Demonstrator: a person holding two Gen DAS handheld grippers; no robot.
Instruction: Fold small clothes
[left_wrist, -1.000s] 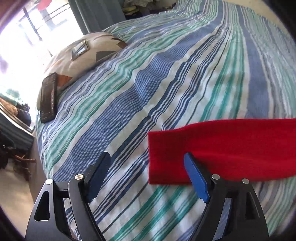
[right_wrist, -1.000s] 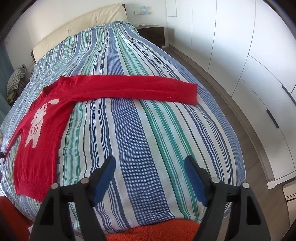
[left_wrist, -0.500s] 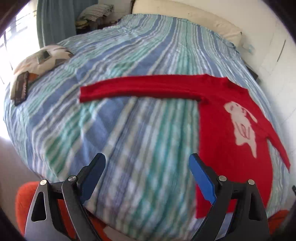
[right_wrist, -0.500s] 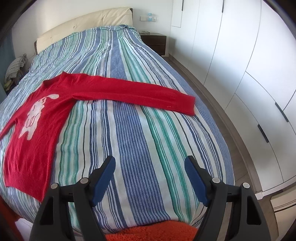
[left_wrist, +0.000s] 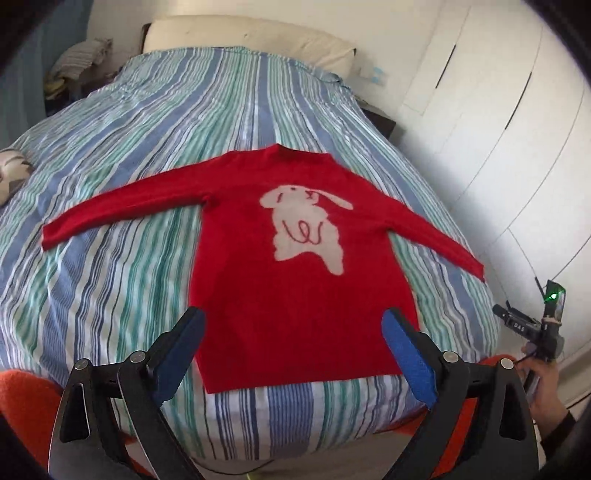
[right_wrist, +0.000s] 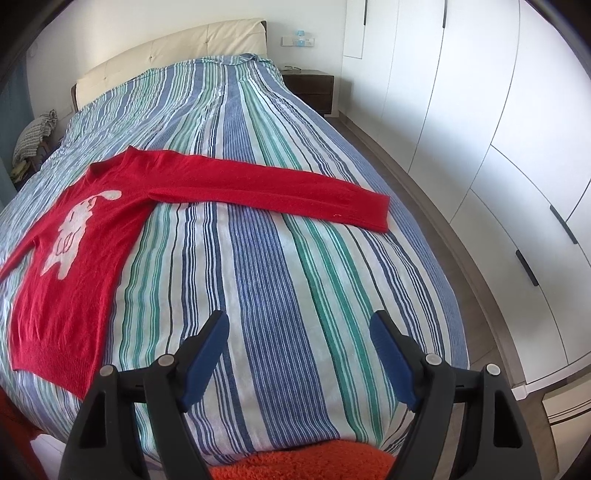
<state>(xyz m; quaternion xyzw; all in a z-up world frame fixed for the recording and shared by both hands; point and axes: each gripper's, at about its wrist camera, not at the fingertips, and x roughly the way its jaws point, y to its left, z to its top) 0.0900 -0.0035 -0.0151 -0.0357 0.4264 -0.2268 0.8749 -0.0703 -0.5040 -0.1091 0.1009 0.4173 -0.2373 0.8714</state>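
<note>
A small red sweater (left_wrist: 295, 280) with a white rabbit print lies flat and face up on the striped bed, both sleeves spread out sideways. It also shows in the right wrist view (right_wrist: 85, 254), with its right sleeve (right_wrist: 280, 192) stretched across the bed. My left gripper (left_wrist: 295, 354) is open and empty, held above the sweater's hem at the foot of the bed. My right gripper (right_wrist: 299, 354) is open and empty, above bare bedding to the right of the sweater, short of the sleeve cuff.
The striped bedspread (right_wrist: 266, 280) covers the whole bed, with a cream headboard (right_wrist: 173, 55) at the far end. White wardrobe doors (right_wrist: 480, 129) run along the right. A nightstand (right_wrist: 310, 88) stands by the headboard. An orange rug (right_wrist: 317, 461) lies below the foot.
The left gripper has swung from the left sleeve cuff round to face the sweater's body from the foot of the bed. The right gripper has shifted only a little.
</note>
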